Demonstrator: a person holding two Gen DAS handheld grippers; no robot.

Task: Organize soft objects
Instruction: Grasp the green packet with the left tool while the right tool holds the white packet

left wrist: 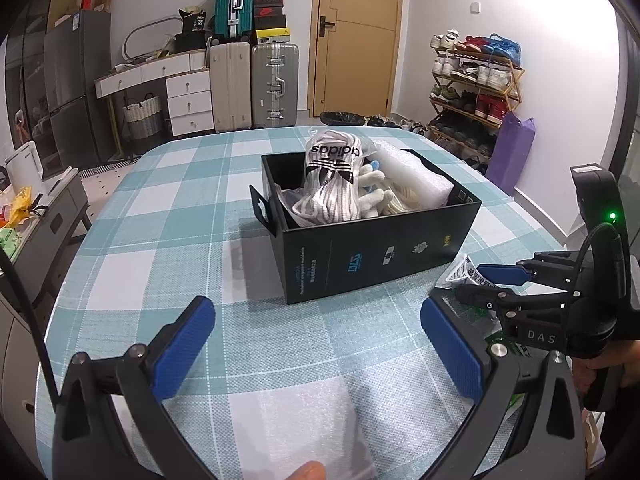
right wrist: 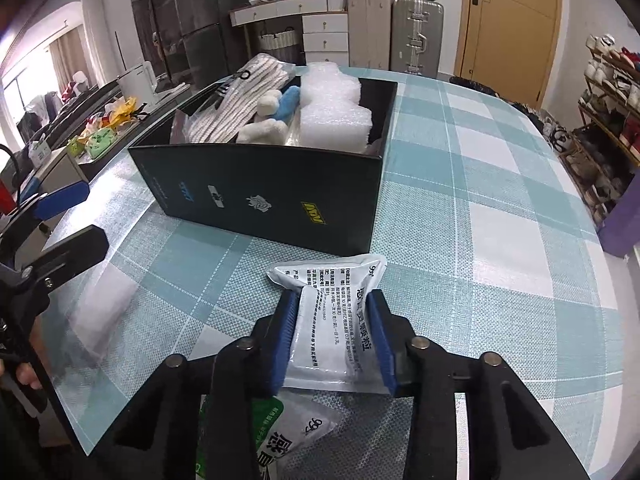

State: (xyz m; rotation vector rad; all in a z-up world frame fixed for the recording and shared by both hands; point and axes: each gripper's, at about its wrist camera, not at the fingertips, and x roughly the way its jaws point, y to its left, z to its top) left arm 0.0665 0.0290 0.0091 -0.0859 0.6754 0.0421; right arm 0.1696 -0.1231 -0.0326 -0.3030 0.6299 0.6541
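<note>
Blue ribbed pads are facing each other across a wide gap on the left gripper (left wrist: 318,346), which is hovering low over the teal-and-white checked tablecloth (left wrist: 168,216) with nothing between its fingers. Under it a sheet of white foam wrap (left wrist: 304,428) is lying flat on the cloth, and a fingertip of the person's hand (left wrist: 308,472) is showing at the bottom edge. Ahead, the open black cardboard box (left wrist: 376,256) is sitting near the middle of the table, holding a bagged bundle of white striped socks with black lettering (left wrist: 330,184), a white plush toy (left wrist: 370,192) and a piece of white bubble foam (left wrist: 416,176). To the right, the right gripper (left wrist: 490,280) is reaching in sideways, level with the table, just beside the box's near corner.

From the right wrist, the right gripper (right wrist: 334,336) is pointing toward the box (right wrist: 280,196) and its blue pads are pressing in on both sides of a white foil sachet printed with black text (right wrist: 332,320), which is lying just in front of the box wall, apart from it. A second sachet with a green patch (right wrist: 288,436) is lying beneath the gripper's body. At the left edge the left gripper (right wrist: 68,216) is standing spread open above the foam sheet (right wrist: 108,312).
</note>
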